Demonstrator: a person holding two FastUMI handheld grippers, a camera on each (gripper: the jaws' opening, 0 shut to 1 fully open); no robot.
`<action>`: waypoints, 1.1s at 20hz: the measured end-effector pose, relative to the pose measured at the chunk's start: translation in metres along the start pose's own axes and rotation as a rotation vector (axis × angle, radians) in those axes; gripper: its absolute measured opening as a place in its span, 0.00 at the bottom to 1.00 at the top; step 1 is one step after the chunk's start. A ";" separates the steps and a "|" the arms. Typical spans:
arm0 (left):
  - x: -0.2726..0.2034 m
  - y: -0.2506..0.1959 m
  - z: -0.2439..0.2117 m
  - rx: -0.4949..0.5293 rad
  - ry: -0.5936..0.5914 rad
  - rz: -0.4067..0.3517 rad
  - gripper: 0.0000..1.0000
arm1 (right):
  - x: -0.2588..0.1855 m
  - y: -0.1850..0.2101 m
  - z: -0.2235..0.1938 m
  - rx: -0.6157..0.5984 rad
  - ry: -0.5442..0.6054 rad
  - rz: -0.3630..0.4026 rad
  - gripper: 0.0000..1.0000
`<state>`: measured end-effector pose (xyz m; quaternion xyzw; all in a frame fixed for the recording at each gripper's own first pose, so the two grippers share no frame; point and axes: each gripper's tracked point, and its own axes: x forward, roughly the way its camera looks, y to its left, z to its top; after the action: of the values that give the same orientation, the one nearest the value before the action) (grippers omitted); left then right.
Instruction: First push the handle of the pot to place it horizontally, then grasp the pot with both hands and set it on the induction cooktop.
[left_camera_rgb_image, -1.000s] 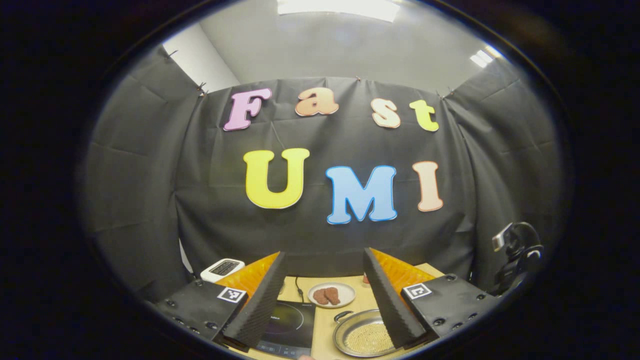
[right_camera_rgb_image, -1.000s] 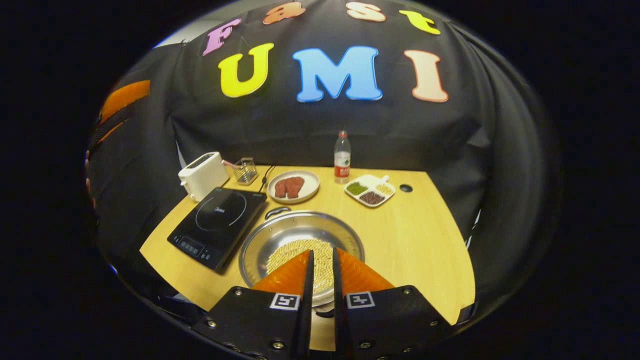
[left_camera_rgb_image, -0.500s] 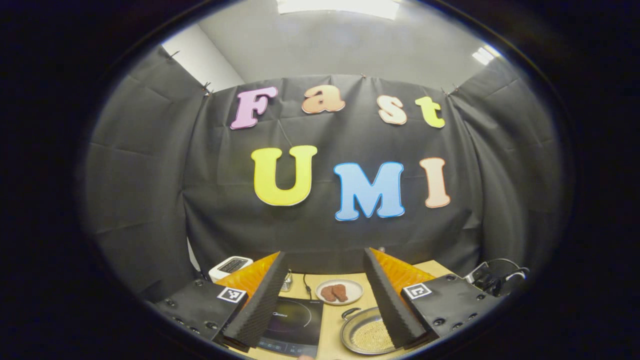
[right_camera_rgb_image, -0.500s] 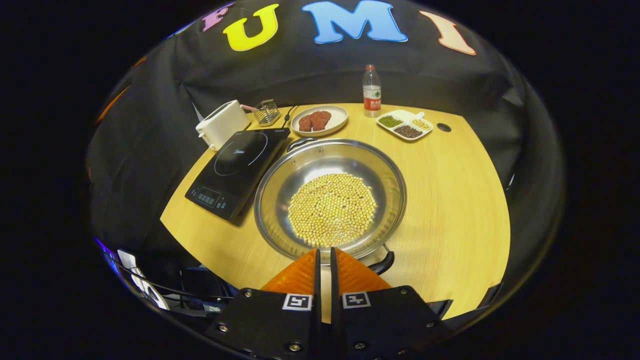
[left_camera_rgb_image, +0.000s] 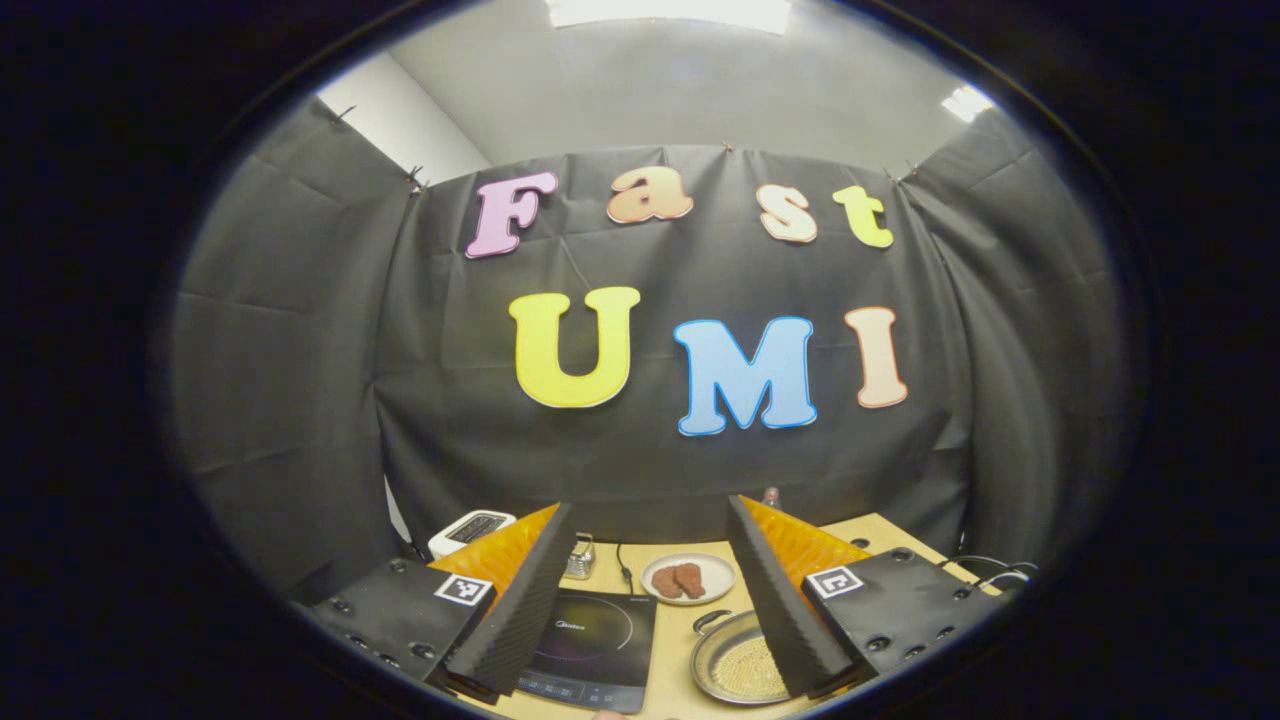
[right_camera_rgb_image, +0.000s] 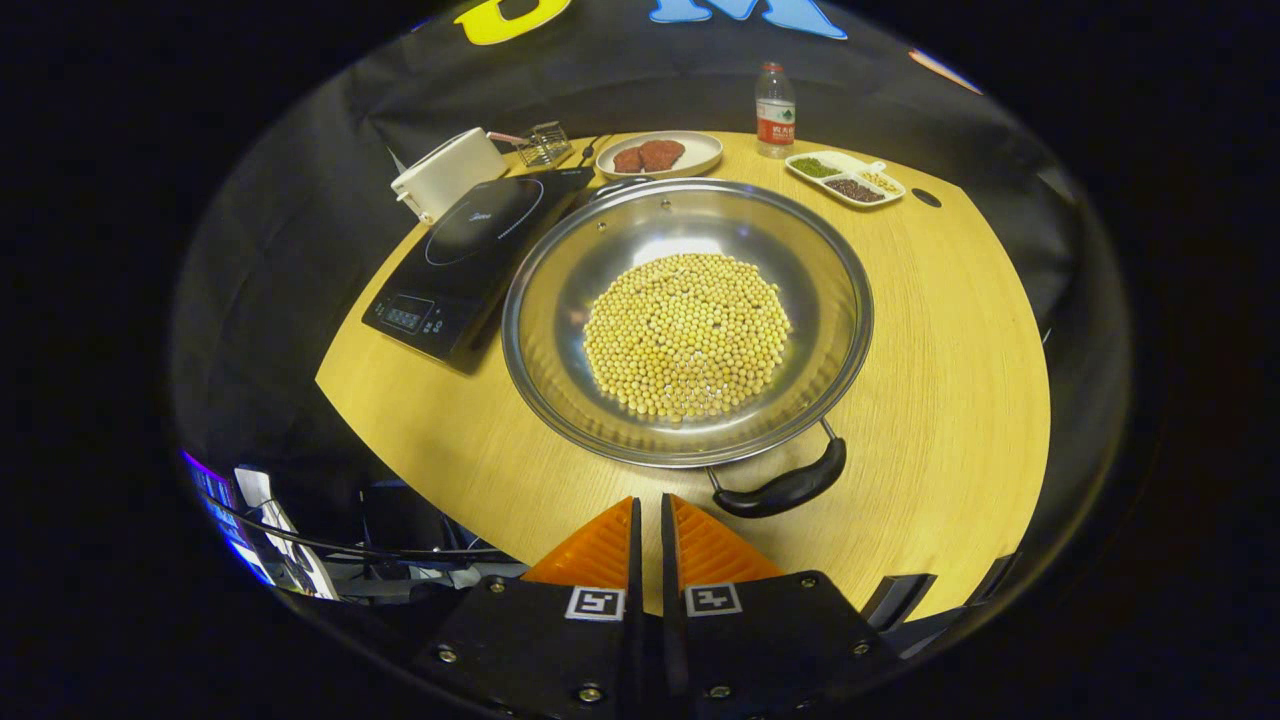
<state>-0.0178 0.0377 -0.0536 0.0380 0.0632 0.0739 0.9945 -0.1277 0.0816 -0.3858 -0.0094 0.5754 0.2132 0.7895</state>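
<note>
A wide steel pot (right_camera_rgb_image: 560, 300) with soybeans (right_camera_rgb_image: 686, 335) sits mid-table, its black near handle (right_camera_rgb_image: 785, 490) pointing to the front edge and its far handle (right_camera_rgb_image: 615, 185) to the back. The black induction cooktop (right_camera_rgb_image: 470, 255) lies just left of it. My right gripper (right_camera_rgb_image: 648, 500) is shut on nothing, above the table's front edge, a little left of the near handle. In the left gripper view, my left gripper (left_camera_rgb_image: 648, 508) is open and held high and back, with the pot (left_camera_rgb_image: 735, 668) and cooktop (left_camera_rgb_image: 590, 645) small below it.
Behind the cooktop stand a white toaster (right_camera_rgb_image: 448, 185) and a small wire basket (right_camera_rgb_image: 545, 143). Along the table's back are a plate of meat (right_camera_rgb_image: 660, 155), a water bottle (right_camera_rgb_image: 775, 97) and a divided dish (right_camera_rgb_image: 845, 178). Bare wood (right_camera_rgb_image: 950, 350) lies right of the pot.
The right gripper has tilted down and drawn back towards the front edge, bringing the pot's near handle fully into its view. It stays shut. The left gripper has only drifted slightly.
</note>
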 end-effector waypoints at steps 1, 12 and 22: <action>0.000 0.002 -0.002 0.001 0.006 0.005 0.98 | 0.003 -0.001 0.000 0.010 0.008 -0.001 0.08; 0.002 0.004 -0.006 0.015 0.022 0.019 1.00 | 0.020 -0.020 0.004 0.135 0.026 -0.013 0.03; 0.007 -0.004 -0.008 0.017 0.029 0.008 1.00 | 0.018 -0.060 0.013 0.182 0.006 -0.097 0.01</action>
<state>-0.0109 0.0355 -0.0628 0.0455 0.0779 0.0776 0.9929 -0.0903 0.0360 -0.4115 0.0341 0.5935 0.1214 0.7949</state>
